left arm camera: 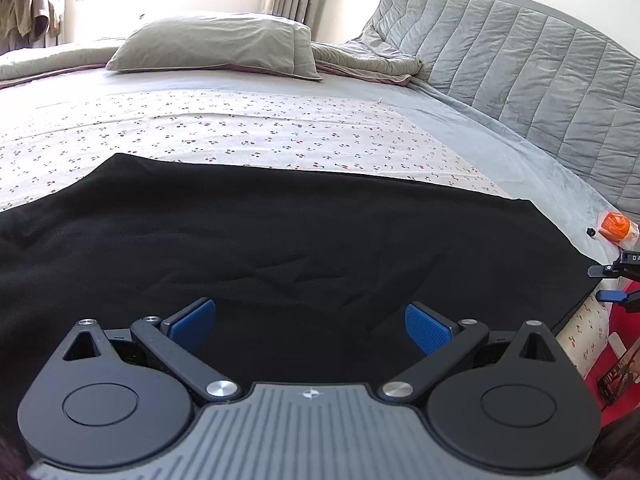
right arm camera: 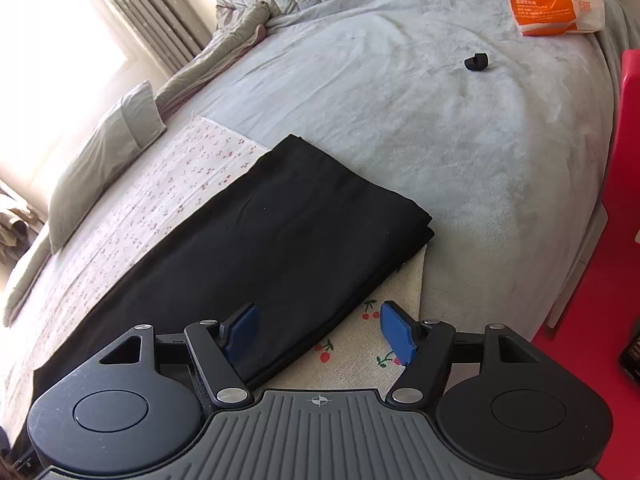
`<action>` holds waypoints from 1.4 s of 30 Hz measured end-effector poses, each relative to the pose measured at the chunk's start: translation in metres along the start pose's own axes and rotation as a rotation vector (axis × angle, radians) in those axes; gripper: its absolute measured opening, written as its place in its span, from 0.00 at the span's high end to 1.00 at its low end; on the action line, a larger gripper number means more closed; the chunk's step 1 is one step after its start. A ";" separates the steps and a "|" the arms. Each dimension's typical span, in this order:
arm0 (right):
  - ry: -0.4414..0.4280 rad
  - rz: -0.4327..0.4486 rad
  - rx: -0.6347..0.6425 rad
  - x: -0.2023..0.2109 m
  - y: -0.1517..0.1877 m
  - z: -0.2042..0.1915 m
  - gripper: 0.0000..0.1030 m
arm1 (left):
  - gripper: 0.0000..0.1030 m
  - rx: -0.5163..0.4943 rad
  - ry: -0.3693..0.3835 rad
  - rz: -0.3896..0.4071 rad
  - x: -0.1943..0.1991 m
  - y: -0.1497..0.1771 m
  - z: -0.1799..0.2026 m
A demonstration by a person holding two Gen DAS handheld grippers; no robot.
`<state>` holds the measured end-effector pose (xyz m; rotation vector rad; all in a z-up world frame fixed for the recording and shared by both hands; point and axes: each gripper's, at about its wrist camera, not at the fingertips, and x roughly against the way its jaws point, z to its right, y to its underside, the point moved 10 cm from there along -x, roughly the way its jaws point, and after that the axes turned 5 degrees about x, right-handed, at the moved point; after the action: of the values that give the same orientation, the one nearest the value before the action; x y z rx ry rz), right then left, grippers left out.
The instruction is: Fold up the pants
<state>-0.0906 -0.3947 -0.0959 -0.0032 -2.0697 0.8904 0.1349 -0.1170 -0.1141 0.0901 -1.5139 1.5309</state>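
Folded black knit pants (right arm camera: 280, 236) lying flat as a long rectangular slab on the bed, their layered edges stacked at the near right corner. The fabric is matte and fine-grained, with a few shallow diagonal creases across the top layer in the left wrist view (left arm camera: 288, 248). The pants rest on a white cotton sheet printed with small red cherries (left arm camera: 240, 132), which overlaps a pale grey plush blanket (right arm camera: 400, 112) of soft, slightly matted pile.

Left gripper (left arm camera: 312, 326), black with blue ribbed pads: jaws spread wide above the pants, nothing between the pads. Right gripper (right arm camera: 318, 332), same build: jaws parted at a moderate width, straddling the near edge of the pants where it meets the cherry sheet; pads not pressing on the cloth.

Background: a grey rectangular pillow (left arm camera: 216, 46), a grey quilted padded headboard (left arm camera: 520, 64) with stitched panels, an orange-and-white plastic packet (right arm camera: 556, 4), and a small black plastic piece (right arm camera: 476, 62) on the blanket.
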 end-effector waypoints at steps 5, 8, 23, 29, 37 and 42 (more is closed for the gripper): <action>0.091 0.065 0.049 -0.014 -0.005 -0.004 0.43 | 0.00 0.007 0.013 -0.003 -0.003 0.000 0.004; 0.172 0.094 0.085 -0.021 -0.010 -0.005 0.60 | 0.00 0.014 0.014 -0.005 -0.005 0.000 0.006; 0.074 0.216 0.350 -0.013 -0.020 -0.105 0.94 | 0.07 0.220 0.215 -0.016 -0.007 -0.006 0.005; -0.106 0.176 0.580 -0.017 0.014 -0.188 0.94 | 0.24 0.352 0.319 -0.040 -0.018 -0.008 0.005; -0.293 0.044 0.855 -0.027 0.097 -0.257 0.94 | 0.40 0.451 0.421 -0.106 -0.032 -0.005 0.012; -0.361 0.019 0.956 -0.018 0.134 -0.276 0.94 | 0.42 0.527 0.487 -0.131 -0.041 -0.005 0.017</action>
<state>0.0773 -0.1370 -0.0845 0.6874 -1.7468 1.9123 0.1517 -0.1545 -0.1323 0.1085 -0.6933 1.6610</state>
